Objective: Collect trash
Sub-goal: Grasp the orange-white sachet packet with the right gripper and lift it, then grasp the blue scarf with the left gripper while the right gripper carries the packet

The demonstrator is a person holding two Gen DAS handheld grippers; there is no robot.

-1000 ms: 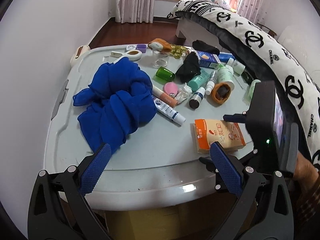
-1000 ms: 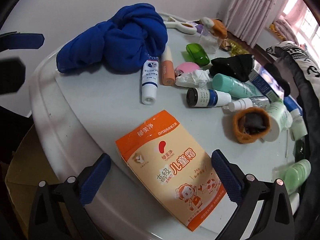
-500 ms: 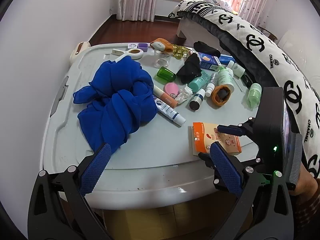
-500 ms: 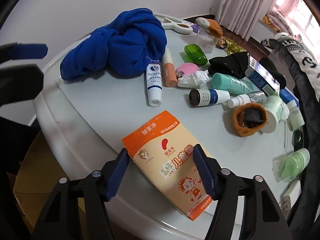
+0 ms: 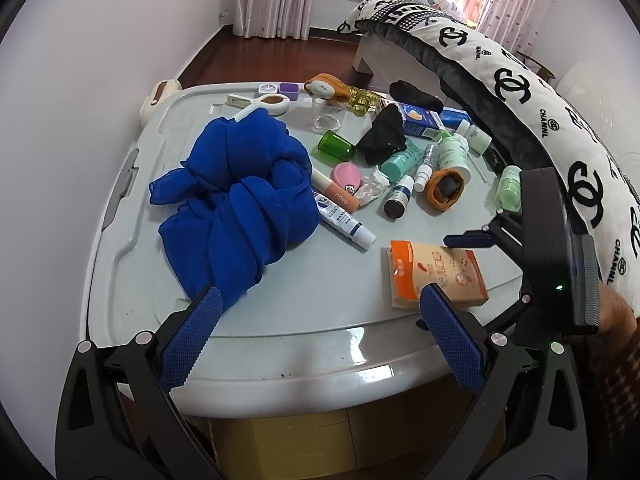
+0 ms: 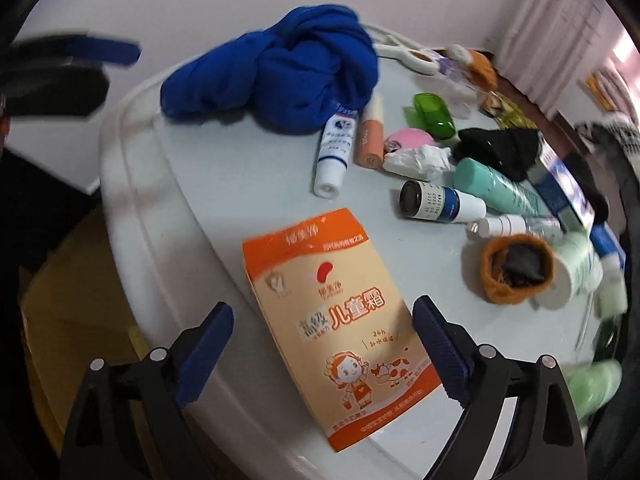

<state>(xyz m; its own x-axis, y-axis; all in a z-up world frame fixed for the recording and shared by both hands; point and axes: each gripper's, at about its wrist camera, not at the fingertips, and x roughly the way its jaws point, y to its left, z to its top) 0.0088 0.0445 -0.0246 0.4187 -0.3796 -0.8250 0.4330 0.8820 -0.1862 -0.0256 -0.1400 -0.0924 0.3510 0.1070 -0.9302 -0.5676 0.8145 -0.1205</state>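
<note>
A flat orange carton (image 6: 352,344) with a cartoon child lies near the front edge of the grey bin lid (image 6: 240,152). My right gripper (image 6: 322,312) straddles it; the jaws are opening and the pads stand clear of its sides. In the left wrist view the carton (image 5: 436,272) shows with one right finger (image 5: 472,239) at its far side. A crumpled white tissue (image 6: 416,158) lies among the bottles and is also in the left view (image 5: 372,188). My left gripper (image 5: 319,300) hangs open over the lid's front edge, holding nothing.
A bunched blue scarf (image 5: 240,200) fills the lid's left half. Tubes, small bottles, a green cap (image 5: 336,146), a black cloth (image 5: 384,136) and an orange sock (image 5: 444,192) crowd the far right. A patterned bed cover (image 5: 520,80) runs along the right, a white wall along the left.
The right jaws narrowed around the orange carton half a second ago and have spread wide again, and the right gripper rolled. The carton stays on the lid. The left gripper kept still.
</note>
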